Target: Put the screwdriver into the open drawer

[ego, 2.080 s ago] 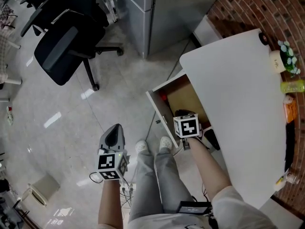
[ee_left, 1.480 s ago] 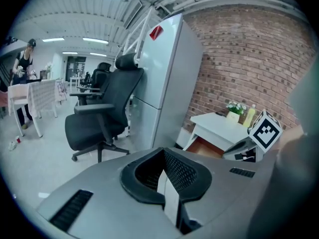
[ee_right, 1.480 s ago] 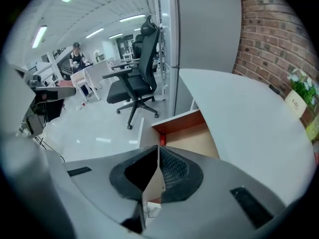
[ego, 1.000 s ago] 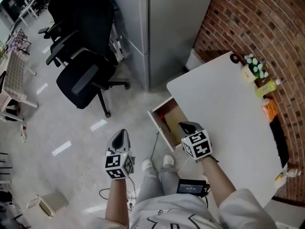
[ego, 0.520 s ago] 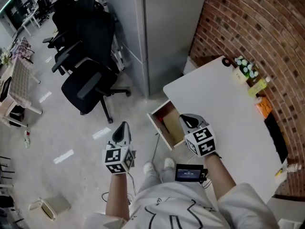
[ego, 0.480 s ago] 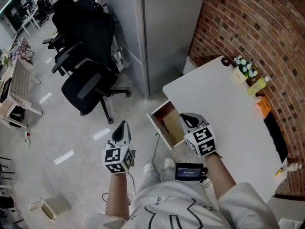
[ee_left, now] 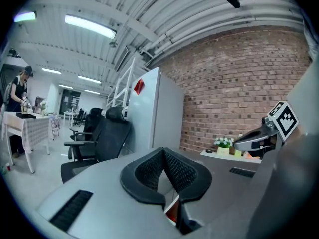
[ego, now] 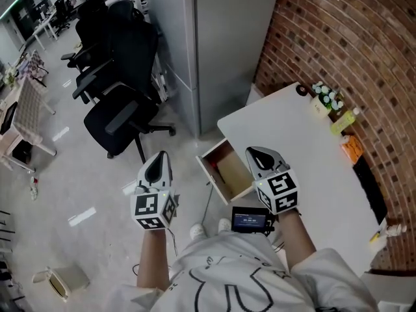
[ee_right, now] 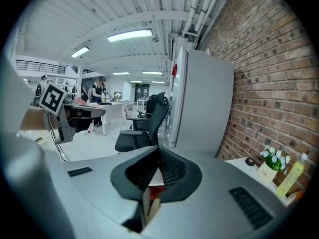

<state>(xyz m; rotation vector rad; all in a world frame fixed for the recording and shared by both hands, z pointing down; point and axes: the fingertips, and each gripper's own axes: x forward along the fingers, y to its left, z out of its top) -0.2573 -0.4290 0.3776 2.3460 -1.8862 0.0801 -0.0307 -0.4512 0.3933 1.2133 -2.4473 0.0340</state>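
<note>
The open drawer (ego: 224, 172) juts from under the white table (ego: 312, 168); its brown bottom shows, and I cannot make out the screwdriver in it. My right gripper (ego: 255, 152) is held up beside the drawer at the table's edge, jaws shut and empty. My left gripper (ego: 160, 156) hovers over the floor left of the drawer, also shut and empty. In the left gripper view the gripper's (ee_left: 163, 151) pads meet in a closed V. The right gripper (ee_right: 158, 149) looks the same in its own view. A small red patch shows through the gap below each pair of jaws.
A black office chair (ego: 116, 119) stands on the floor to the left, and a grey cabinet (ego: 208, 44) behind the drawer. A brick wall (ego: 338, 31) runs along the table. A flower pot (ego: 322, 99) and a bottle (ego: 343, 120) sit at the table's far edge.
My right gripper has come up and away from the drawer front. Both grippers are now raised level, and the head view has pulled back and higher.
</note>
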